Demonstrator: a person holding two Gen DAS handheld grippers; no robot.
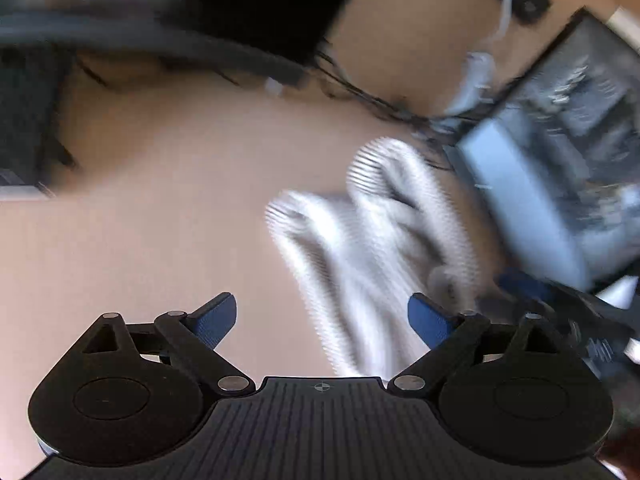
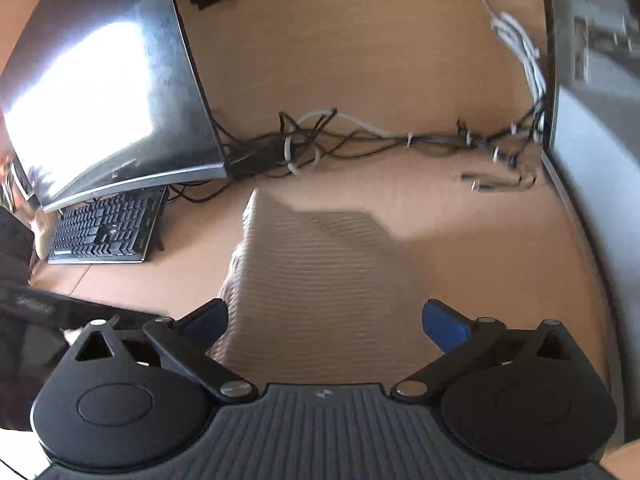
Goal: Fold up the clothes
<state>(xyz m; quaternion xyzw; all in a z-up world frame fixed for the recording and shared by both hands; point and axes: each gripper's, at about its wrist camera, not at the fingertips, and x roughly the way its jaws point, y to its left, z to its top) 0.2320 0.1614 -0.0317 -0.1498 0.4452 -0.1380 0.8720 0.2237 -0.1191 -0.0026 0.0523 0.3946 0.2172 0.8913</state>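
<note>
Nearest the lens in the left wrist view, the left gripper [image 1: 322, 316] is seen with its blue-padded fingers [image 1: 216, 318] spread wide, and nothing is gripped between them. Beyond it, a white ribbed knit garment [image 1: 372, 240] is seen lying crumpled on the light wooden desk [image 1: 160, 200], blurred by motion; its near end reaches down between the open jaws, but whether the right-hand pad touches it cannot be told. A dark monitor [image 1: 560, 152] is seen at the right, just beside the cloth, with tangled cables [image 1: 372, 100] behind.

In the right wrist view, the right gripper [image 2: 324, 322] is likewise held fully open, its pads [image 2: 446, 328] standing clear of the cloth. The same ribbed garment [image 2: 312, 280] is seen as a flatter, folded mass on the desk [image 2: 480, 260], running from between the jaws away towards a bundle of black and white cables [image 2: 320, 140]. A black keyboard [image 2: 104, 228] is set under a curved monitor [image 2: 108, 92] at the left, apart from the garment.
</note>
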